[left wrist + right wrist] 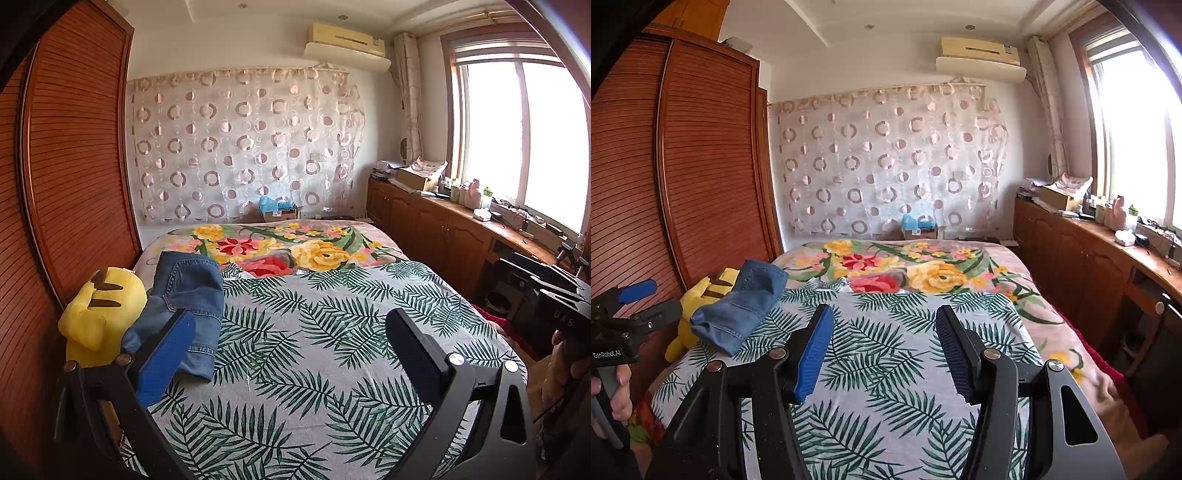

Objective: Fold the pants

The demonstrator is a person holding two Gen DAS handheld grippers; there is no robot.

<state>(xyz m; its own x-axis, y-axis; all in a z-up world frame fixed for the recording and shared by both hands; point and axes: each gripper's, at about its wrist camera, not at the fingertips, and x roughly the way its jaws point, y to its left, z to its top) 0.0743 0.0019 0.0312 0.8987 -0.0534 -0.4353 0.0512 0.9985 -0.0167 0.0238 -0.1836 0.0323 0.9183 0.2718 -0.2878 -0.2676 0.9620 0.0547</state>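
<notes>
Nearest each camera, both claws hang over the palm-leaf sheet point(314, 332) on the bed: the left claw point(291, 354) spread wide with nothing between its fingers, the right claw point(886, 350) parted about halfway, also empty. Farther along, at the bed's left edge, the folded denim pants point(188, 295) lie on the sheet, leaning against a yellow plush toy point(99, 314). Beyond the sheet's far edge lies a flowered blanket point(905, 269)
</notes>
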